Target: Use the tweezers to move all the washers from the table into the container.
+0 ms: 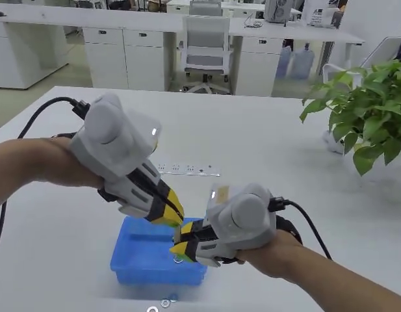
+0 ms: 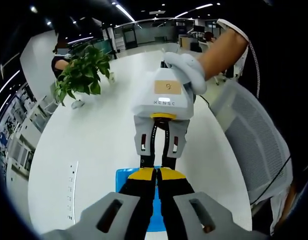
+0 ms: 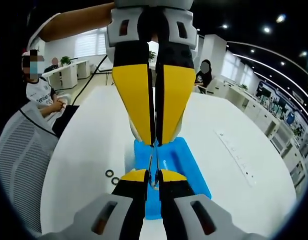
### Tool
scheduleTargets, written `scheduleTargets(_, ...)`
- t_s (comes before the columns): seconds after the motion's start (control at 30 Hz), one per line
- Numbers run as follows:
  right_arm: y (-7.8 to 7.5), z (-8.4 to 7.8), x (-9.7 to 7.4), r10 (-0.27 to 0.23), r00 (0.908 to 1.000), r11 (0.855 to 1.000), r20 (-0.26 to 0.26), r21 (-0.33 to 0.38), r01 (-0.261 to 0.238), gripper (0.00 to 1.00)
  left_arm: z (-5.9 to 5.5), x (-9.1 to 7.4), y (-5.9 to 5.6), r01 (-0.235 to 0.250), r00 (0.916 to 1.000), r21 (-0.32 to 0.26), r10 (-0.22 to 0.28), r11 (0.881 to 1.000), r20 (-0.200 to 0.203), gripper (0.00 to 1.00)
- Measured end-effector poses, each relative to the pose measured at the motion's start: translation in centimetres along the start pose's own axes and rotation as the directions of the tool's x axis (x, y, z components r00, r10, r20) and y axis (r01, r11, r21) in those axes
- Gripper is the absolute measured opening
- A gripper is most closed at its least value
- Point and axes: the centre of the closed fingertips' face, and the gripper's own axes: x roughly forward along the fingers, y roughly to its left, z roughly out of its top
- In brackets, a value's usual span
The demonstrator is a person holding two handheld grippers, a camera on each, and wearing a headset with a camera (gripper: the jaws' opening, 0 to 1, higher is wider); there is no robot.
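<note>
The blue container (image 1: 132,260) sits on the white table near its front edge. Both grippers meet tip to tip above it. My left gripper (image 1: 176,218) comes in from the upper left, its yellow jaws pressed together. My right gripper (image 1: 181,246) comes in from the right, jaws also together. In the right gripper view, thin metal tweezers (image 3: 154,162) run between my right gripper's (image 3: 154,176) jaws and up between the left gripper's (image 3: 154,142). A small washer (image 1: 179,260) shows just below the tips over the container. Two washers (image 3: 110,173) lie on the table beside the container (image 3: 186,165).
A potted plant (image 1: 369,110) stands at the table's right. A flush power strip (image 1: 187,170) lies behind the container. More washers (image 1: 165,303) lie at the table's front edge. Desks and an office chair (image 1: 206,45) stand beyond; a seated person (image 3: 39,92) is nearby.
</note>
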Motion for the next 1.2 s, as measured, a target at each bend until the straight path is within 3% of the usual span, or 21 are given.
scheduleTargets(0.77,-1.0,-2.8,3.3,0.049,0.9985,0.997,-0.025,0.054,-0.048,0.1,-3.4,2.4,1.6,-0.002,0.9999,-0.069,0.001,0.998,-0.015,0.05)
scheduleTargets(1.2,-1.1,-3.8,4.0,0.06,0.9972,0.995,-0.046,0.081,-0.056,0.1,-4.4,3.1,1.9,0.002,0.9999,-0.083,-0.003,0.997,-0.014,0.05)
